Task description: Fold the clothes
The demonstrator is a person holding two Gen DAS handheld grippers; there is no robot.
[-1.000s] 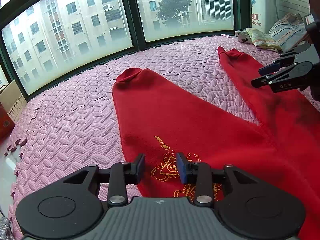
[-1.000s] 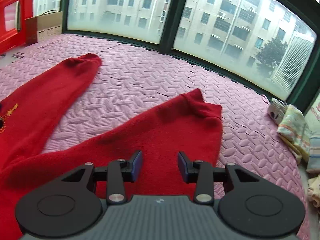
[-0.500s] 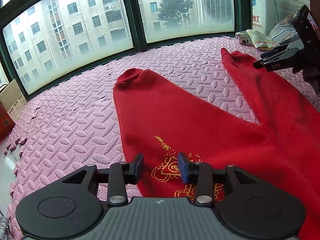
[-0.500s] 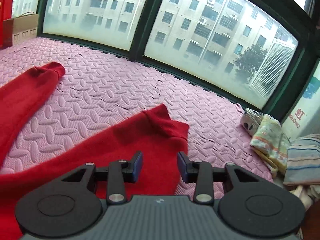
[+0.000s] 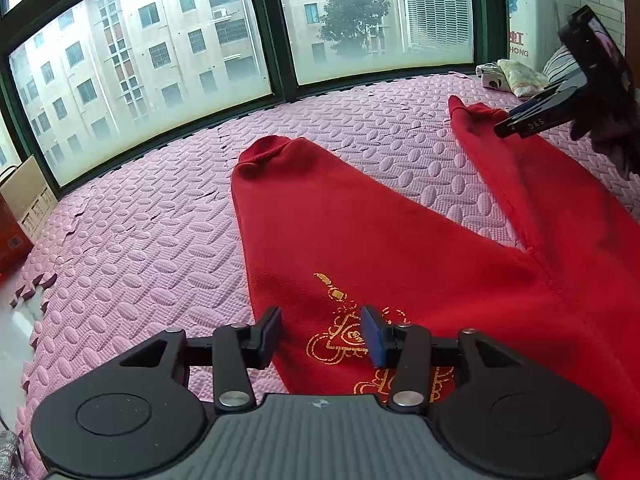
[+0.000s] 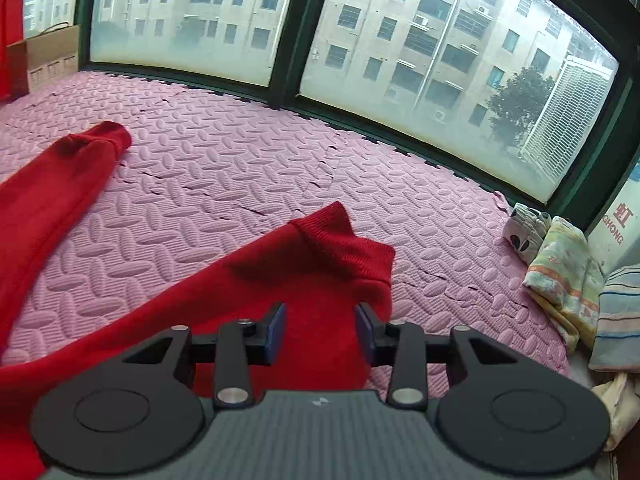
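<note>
1. A pair of red trousers [image 5: 360, 232] lies spread flat on the pink foam mat [image 5: 140, 240], its two legs running away toward the windows [image 5: 160, 60] in a V.
2. The left gripper [image 5: 320, 334] hangs over the upper part of the left leg, above a gold embroidered motif [image 5: 348, 340]; its jaws stand apart with nothing between them.
3. The right gripper [image 6: 320, 330] hangs low over the right leg [image 6: 280, 280], just short of its ribbed cuff [image 6: 344, 240]; its jaws are likewise parted and empty, though whether the tips touch the cloth cannot be told.
4. In the left wrist view the right gripper [image 5: 532, 116] shows from the side above that same leg, near the cuff.
5. The cuff of the right leg is rumpled, one corner sticking up.
6. Folded cloths [image 6: 560, 272] are stacked at the mat's right edge, near the right cuff but apart from it.
7. A brown paper bag [image 6: 48, 56] stands by the window at the far left, well apart from the trousers.
8. The mat between the two legs is bare.
</note>
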